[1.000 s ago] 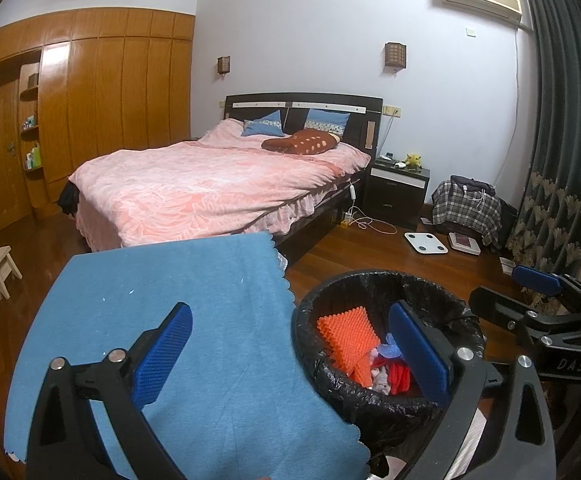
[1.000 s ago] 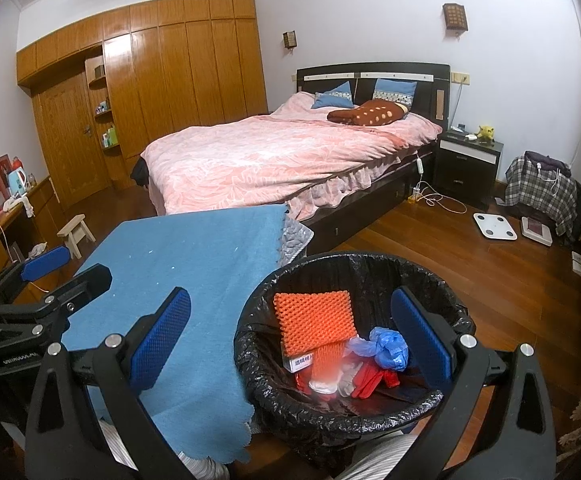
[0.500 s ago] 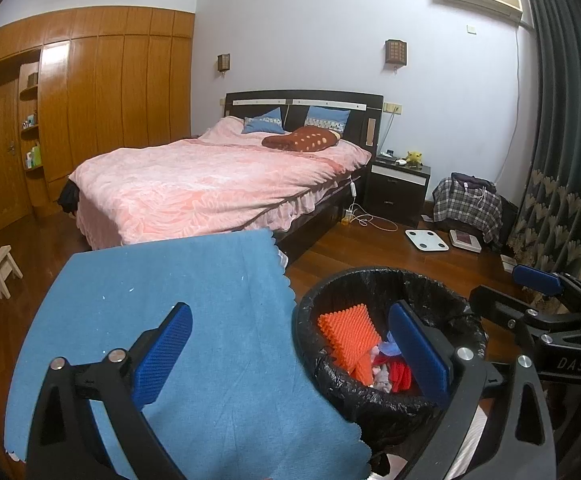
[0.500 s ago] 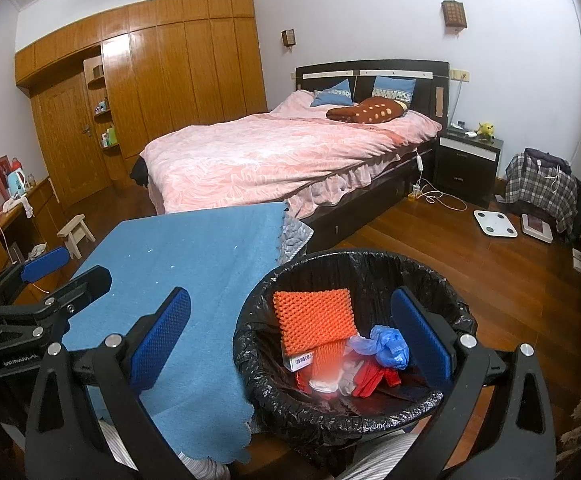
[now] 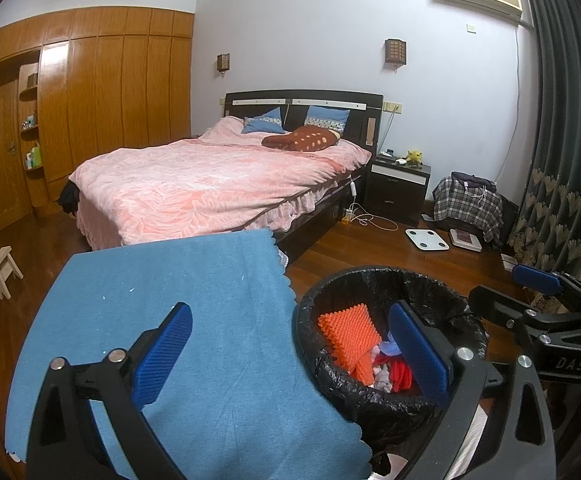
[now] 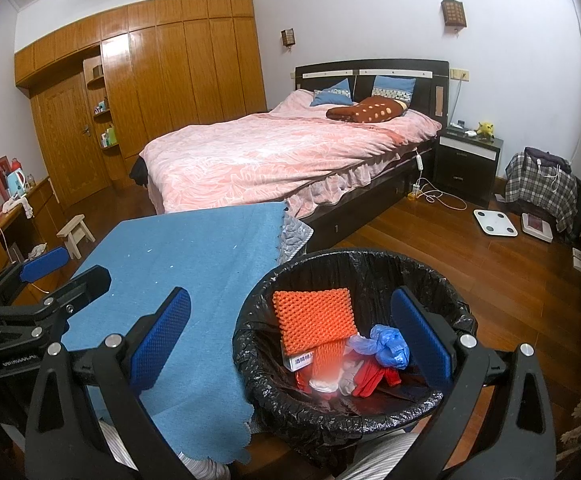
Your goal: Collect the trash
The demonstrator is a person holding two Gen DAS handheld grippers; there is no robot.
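Both tongs, left gripper [image 5: 290, 352] and right gripper [image 6: 290, 336], are held spread and empty above the lined trash bin [image 6: 446, 396]; its rim could be knocked, spilling the collected trash [image 6: 342, 344].

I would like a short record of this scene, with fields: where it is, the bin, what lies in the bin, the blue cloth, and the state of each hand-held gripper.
place: bedroom with a bed and wooden floor
bin: black-lined trash bin, beside the blue cloth
bin contents: orange bumpy pad, blue plastic bag, red scraps, small white box
blue cloth: spread flat, nothing on it
left hand-held gripper: open, empty
right hand-held gripper: open, empty
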